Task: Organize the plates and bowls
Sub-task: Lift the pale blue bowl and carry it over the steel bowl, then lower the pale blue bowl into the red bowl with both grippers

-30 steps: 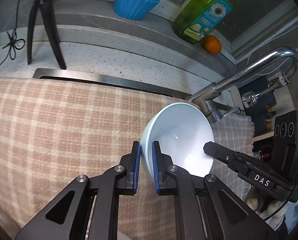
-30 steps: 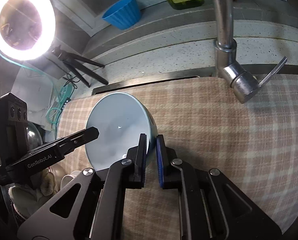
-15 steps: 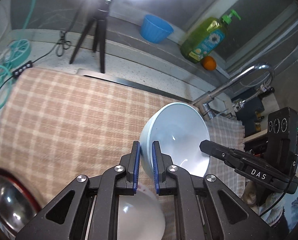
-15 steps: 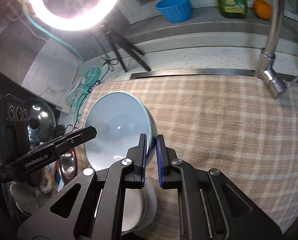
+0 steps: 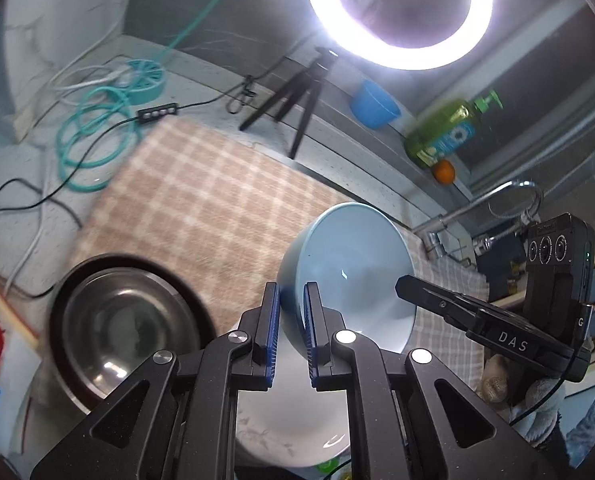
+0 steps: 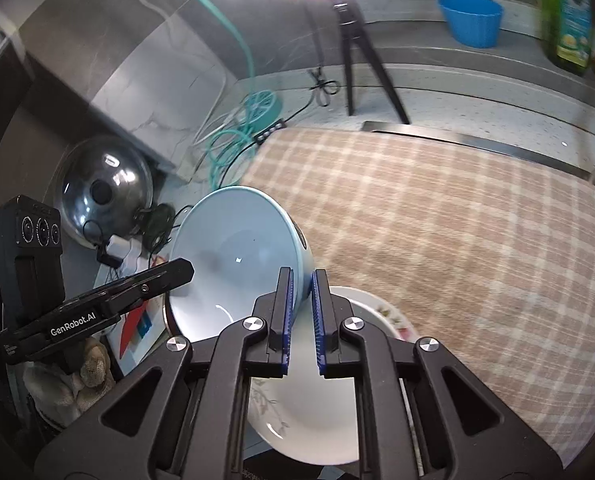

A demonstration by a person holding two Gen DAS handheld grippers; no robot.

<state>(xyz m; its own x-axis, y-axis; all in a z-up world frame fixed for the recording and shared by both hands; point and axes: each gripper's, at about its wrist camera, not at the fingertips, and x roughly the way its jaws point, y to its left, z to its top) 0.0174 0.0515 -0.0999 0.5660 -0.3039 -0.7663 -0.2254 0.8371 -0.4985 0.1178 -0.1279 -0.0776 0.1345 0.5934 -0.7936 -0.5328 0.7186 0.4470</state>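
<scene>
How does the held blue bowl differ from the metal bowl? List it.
The light blue bowl is glazed and pale; the steel bowl is shiny, dark metal. The light blue bowl is tilted, with the left gripper and right gripper pinching opposite rim sides; the steel bowl sits upright, untouched. Both are round and empty.

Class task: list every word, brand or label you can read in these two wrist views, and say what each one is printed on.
"DAS": on the right gripper, seen in the left wrist view.
"GenRobot.AI": on the left gripper, seen in the right wrist view.
Green soap bottle: its label is too blurred to read.
Nothing else is legible.
</scene>
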